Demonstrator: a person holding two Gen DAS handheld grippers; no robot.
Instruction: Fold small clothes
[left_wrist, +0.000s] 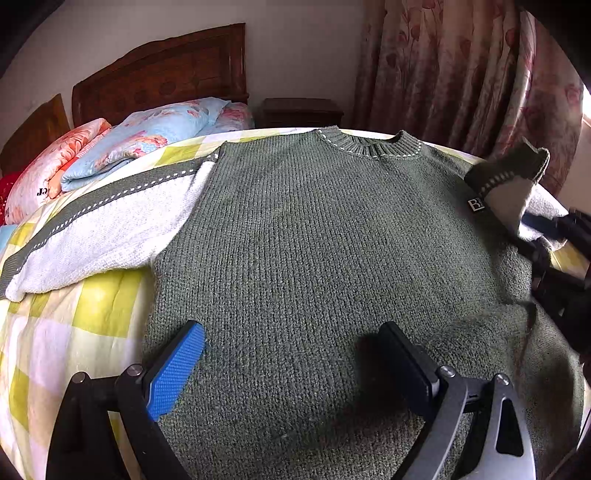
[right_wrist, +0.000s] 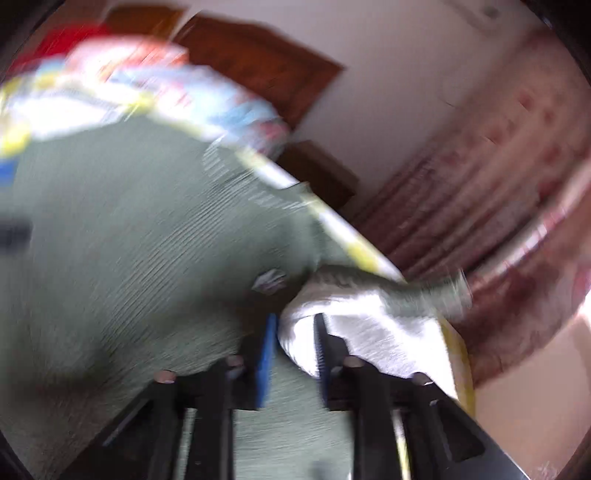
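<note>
The right gripper (right_wrist: 293, 339) is pinching the sweater's (left_wrist: 332, 240) white sleeve (right_wrist: 369, 332), apparently folding it inward, while the left gripper (left_wrist: 291, 354) is hovering wide open, next likely needing to fold the other sleeve (left_wrist: 110, 229).

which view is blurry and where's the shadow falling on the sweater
Right wrist view: heavy motion blur smears the sweater and the white sleeve held by the right gripper. Left wrist view: sharp but fisheye-bowed; the open left gripper casts a dark shadow on the knit beside its right finger.
</note>
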